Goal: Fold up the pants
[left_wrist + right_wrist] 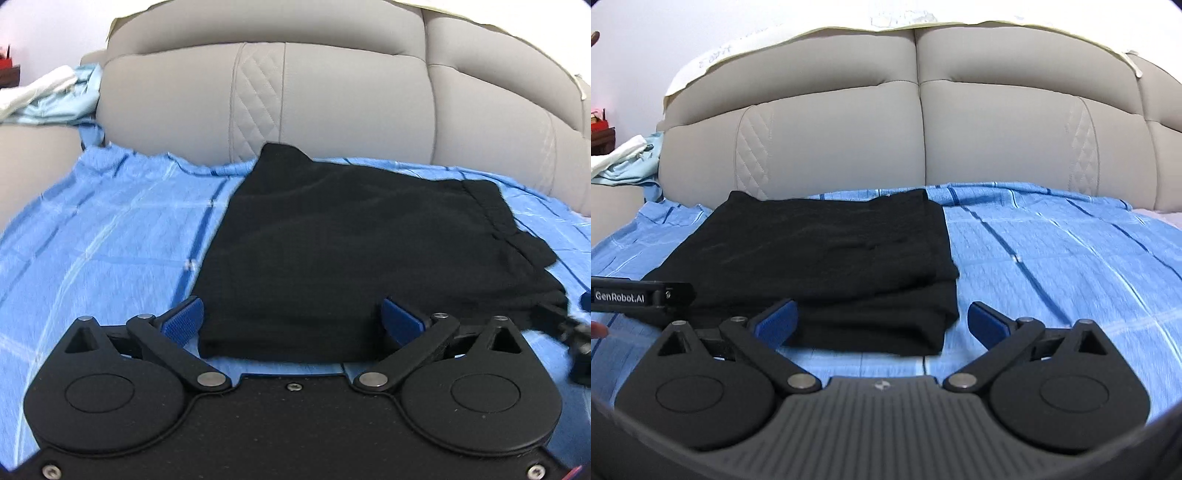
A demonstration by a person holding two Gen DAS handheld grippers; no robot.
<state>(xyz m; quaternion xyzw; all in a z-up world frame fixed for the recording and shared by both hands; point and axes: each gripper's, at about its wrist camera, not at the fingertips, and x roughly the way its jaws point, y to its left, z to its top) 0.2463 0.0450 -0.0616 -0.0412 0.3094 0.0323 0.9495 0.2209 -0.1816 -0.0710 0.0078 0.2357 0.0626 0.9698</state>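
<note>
with the black fabric pants (pixel 354 254) lying as a layered rectangle on the blue checked bedsheet (pixel 103 236) near the grey padded headboard (pixel 916 140), folding looks about done, left gripper (pixel 291 319) and right gripper (pixel 882 321) spread wide, gripping nothing.

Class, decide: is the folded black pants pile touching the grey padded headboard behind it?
Apart. In the right wrist view, blue checked sheet shows between the pants and headboard.

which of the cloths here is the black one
The folded pants on the bed; the checked sheet under them is blue, and the bundle beside the headboard is pale blue and white.
</note>
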